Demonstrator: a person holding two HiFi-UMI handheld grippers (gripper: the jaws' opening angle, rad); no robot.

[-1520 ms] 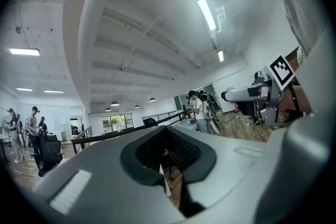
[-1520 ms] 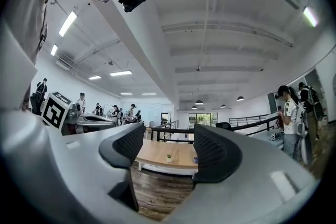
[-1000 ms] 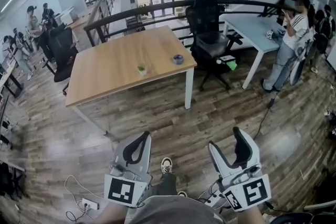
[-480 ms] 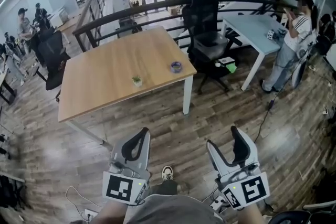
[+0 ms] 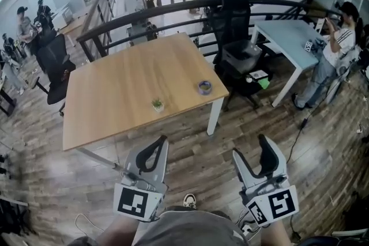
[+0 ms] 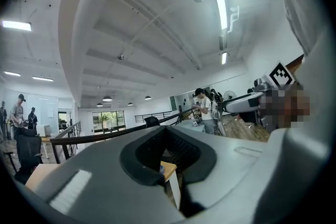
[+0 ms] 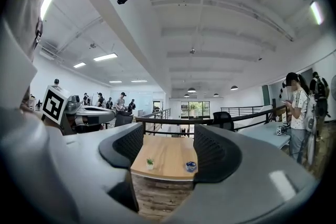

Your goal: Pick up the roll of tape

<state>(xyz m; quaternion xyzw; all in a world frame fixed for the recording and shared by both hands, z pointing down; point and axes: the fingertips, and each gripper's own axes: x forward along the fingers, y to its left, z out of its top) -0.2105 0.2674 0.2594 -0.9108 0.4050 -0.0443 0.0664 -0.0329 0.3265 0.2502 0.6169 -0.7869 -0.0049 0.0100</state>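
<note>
The roll of tape (image 5: 204, 87), small and bluish, lies flat near the right front corner of the wooden table (image 5: 115, 95). It shows too in the right gripper view (image 7: 190, 166), far off between the jaws. Both grippers hang low in the head view, well short of the table and above the plank floor. My left gripper (image 5: 157, 144) is shut with nothing in it; in its own view (image 6: 167, 131) the pads meet and only a sliver of the table corner shows below them. My right gripper (image 5: 260, 144) stands open and empty, also seen in its own view (image 7: 169, 139).
A tiny potted plant (image 5: 157, 105) stands left of the tape on the table. Black office chairs (image 5: 233, 31) sit behind the table's right corner, and a pale desk (image 5: 282, 37) with a person (image 5: 337, 49) is at the right. A railing (image 5: 144, 14) runs behind.
The table and tape have come nearer and shifted a little right in the head view. Both grippers keep their places at the bottom of the view, jaws unchanged.
</note>
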